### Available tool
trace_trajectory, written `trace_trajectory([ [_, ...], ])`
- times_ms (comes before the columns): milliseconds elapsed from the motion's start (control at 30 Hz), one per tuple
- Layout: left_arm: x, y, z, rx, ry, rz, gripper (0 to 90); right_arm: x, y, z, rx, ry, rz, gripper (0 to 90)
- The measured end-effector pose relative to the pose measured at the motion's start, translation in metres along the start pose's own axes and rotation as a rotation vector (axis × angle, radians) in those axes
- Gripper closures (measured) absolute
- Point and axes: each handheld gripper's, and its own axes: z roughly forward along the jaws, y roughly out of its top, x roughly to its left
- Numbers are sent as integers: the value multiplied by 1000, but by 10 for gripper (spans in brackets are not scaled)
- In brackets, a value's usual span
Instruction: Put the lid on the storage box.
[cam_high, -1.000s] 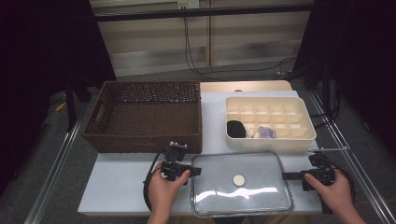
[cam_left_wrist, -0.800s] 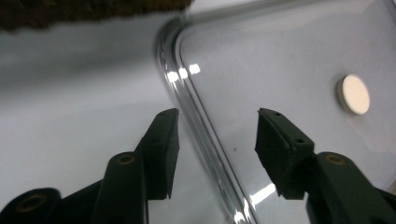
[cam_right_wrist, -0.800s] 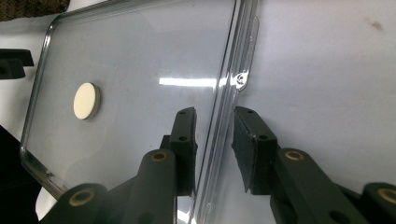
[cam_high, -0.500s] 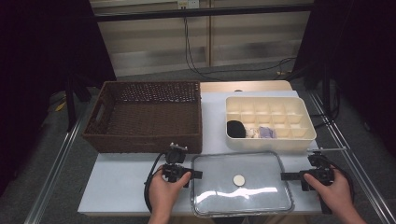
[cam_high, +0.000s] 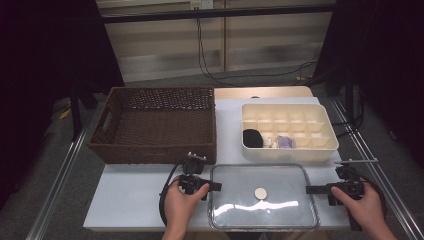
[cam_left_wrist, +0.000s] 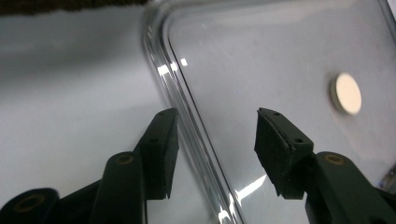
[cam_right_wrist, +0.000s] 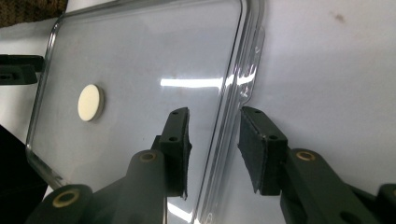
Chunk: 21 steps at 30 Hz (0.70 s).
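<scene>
Dark curtains are framing the white table (cam_high: 130, 200), at whose lower centre a clear lid (cam_high: 263, 195) is lying flat, below the cream divided tray (cam_high: 320, 146) and right of the wicker basket (cam_high: 155, 125). Compared with a second ago, little is being altered in the high view: both hands are kept at the lid's short ends, while the jaws of both grippers have just been opening slightly. The left gripper (cam_left_wrist: 212, 140) is seen with its jaws parted, astride the lid's rim without pressing it; the right gripper (cam_right_wrist: 212, 140) is likewise being held narrowly parted around the opposite rim. A two-ended lift is judged to be in preparation, no grip being made yet. The lid's long axis is running left to right across the frame, its white knob (cam_high: 260, 193) facing upward.
</scene>
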Motion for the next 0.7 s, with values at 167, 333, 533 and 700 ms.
trace_trajectory([
  [167, -5, -3, 3, -29, 18, -23, 427, 1, -1, 1, 5, -15, 4, 649],
  [333, 1, -1, 3, -25, -14, -58, 432, 3, 0, 3, 9, -35, 25, 649],
  [533, -3, 0, 4, -17, 30, -48, 474, 4, -1, 5, -4, -25, 44, 676],
  [700, -1, 0, 3, -21, 15, -73, 499, 2, -1, 4, 0, -13, 50, 705],
])
